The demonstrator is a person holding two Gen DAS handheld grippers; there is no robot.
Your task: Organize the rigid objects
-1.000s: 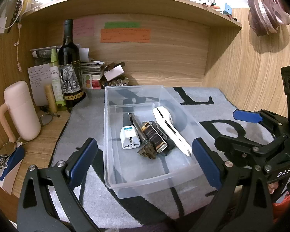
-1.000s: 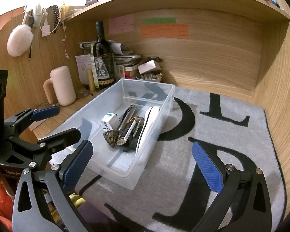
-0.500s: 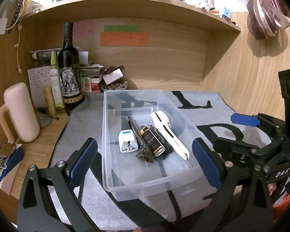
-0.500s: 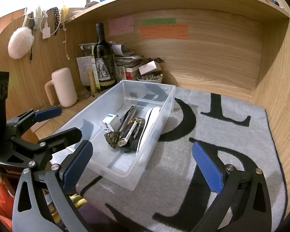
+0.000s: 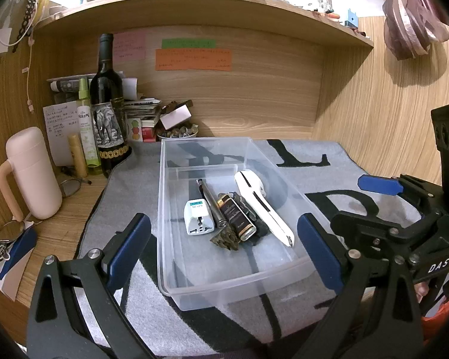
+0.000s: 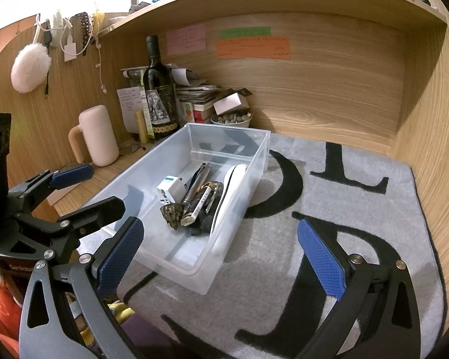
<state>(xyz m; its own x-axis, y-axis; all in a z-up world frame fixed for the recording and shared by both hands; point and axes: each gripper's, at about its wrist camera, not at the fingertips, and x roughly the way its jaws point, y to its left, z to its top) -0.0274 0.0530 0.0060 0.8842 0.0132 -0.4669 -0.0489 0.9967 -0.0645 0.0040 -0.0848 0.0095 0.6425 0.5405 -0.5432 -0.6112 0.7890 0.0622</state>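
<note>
— What is in front of you?
— A wooden counter [image 5: 60,218], walled in wood at the back and sides. A grey mat [image 6: 359,215] with large black letters covers most of it.

— What sits on the mat?
— A clear plastic bin [image 5: 224,293], lengthwise, away from you.

— And off the mat?
— To your left, on bare wood: a pink mug [image 5: 33,173], a dark wine bottle [image 5: 107,110], a green spray bottle [image 5: 85,125], glasses [image 5: 70,185].

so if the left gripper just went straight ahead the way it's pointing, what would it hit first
Probably the clear plastic bin: its near wall sits right between the open left gripper fingers. Beyond that wall lie the white travel adapter and the other items, though depth is hard to judge.
</note>
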